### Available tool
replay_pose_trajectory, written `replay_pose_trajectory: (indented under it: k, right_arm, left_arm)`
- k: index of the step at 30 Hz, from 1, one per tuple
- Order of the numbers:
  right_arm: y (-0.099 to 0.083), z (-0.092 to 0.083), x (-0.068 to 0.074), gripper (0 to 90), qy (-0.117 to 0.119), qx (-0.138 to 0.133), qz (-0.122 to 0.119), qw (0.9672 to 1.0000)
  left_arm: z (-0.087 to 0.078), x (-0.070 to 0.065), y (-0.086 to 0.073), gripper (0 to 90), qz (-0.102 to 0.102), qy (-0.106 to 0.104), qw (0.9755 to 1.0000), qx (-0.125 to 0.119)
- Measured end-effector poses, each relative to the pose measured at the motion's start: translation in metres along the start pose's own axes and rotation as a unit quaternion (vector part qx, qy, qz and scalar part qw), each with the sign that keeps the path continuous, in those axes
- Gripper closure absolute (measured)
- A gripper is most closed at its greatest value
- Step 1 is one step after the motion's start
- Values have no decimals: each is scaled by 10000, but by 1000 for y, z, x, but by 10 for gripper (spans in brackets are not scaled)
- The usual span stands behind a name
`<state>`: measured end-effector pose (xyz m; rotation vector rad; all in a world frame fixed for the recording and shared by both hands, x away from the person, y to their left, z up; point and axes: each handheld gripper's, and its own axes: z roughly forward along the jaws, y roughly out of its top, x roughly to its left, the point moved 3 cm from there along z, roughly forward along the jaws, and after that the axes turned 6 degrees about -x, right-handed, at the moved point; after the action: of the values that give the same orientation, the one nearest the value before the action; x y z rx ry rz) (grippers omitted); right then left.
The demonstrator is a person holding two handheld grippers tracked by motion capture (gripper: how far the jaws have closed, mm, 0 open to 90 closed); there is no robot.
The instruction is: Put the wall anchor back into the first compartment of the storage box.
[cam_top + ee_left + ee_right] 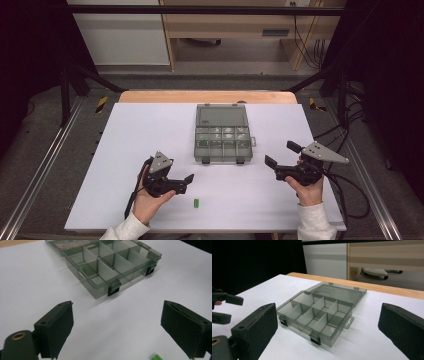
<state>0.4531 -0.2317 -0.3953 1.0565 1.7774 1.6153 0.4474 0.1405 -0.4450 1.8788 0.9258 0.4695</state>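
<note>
Since the lid of the organizer box (pixel 222 134) is flipped back flat on the far side, all the small compartments are exposed from above, so it looks staged for loading small parts. One compartment on the box's left side already holds something green (pixel 84 268); I can't tell what it is.

Loose green piece (pixel 197 202) lies on the white table (pixel 125 150), near side of the box and well apart from it, slightly left of the box's front-left latch. Likely the next part to go in.

Left gripper (pixel 188 182) sits just left of that piece, near side of the box, jaws spread wide and empty. In the left gripper view the piece (pixel 156 356) shows low by the right-hand jaw, off-centre. My read: it's lined up for the pick but needs a small shift toward the piece before closing.

Right gripper (pixel 282 155) is held to the right of the box, level with its front edge, jaws also wide, nothing in them. It's aimed at the box, probably parked there to steady it or stay out of the way.

Risk: the piece is small and flat, so it's easy to nudge instead of pinching.
</note>
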Motion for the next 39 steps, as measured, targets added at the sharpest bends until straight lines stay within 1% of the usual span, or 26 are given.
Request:
replay_pose_trajectory:
  k: [1,5,10,12,15,17,20,21,23,26,27,29,30,32,36,39]
  right_arm:
    - [0,0,0,27,-5,-8,-21,10000]
    - [0,-1,0,27,12,-12,-10,10000]
    - [0,-1,1,28,1,-11,8,10000]
    - [0,0,0,27,-3,-7,5,10000]
    - [0,-1,0,27,3,-9,-5,10000]
    - [0,-1,1,27,4,-12,18,10000]
    - [-1,-1,1,27,1,-3,28,10000]
    - [-1,-1,1,27,-1,-3,20,10000]
    - [0,-1,0,27,2,-4,8,10000]
    - [0,-1,0,27,-16,-23,17,10000]
    - [0,-1,0,27,-14,-26,18,10000]
    - [0,-1,1,27,-13,-28,17,10000]
    - [0,-1,1,27,-14,-24,20,10000]
    - [0,-1,1,27,-10,-18,22,10000]
    - [0,-1,1,27,-4,-20,22,10000]
    - [0,-1,1,27,0,-21,22,10000]
  left_arm:
    - [1,-2,-2,111,-17,-7,10000,27]
    - [3,-8,-13,126,53,-20,9998,209]
    - [5,-15,-26,160,53,-36,9991,417]
    - [6,-19,-31,167,92,-33,9987,500]
    - [7,-24,-37,193,134,-34,9980,617]
    - [9,-27,-41,217,124,4,9975,701]
    - [11,-30,-46,252,135,-40,9968,791]
    - [12,-31,-48,260,110,-47,9965,828]
    - [12,-33,-51,289,123,-28,9959,891]
    - [14,-35,-54,330,115,21,9956,925]
    - [14,-36,-54,340,127,4,9953,963]
    - [14,-39,-55,354,128,-16,9954,947]
    - [14,-39,-55,363,174,-7,9951,977]
    - [14,-42,-56,373,143,-24,9950,985]
    - [13,-44,-56,390,173,21,9951,977]
    - [13,-47,-56,420,171,55,9952,959]
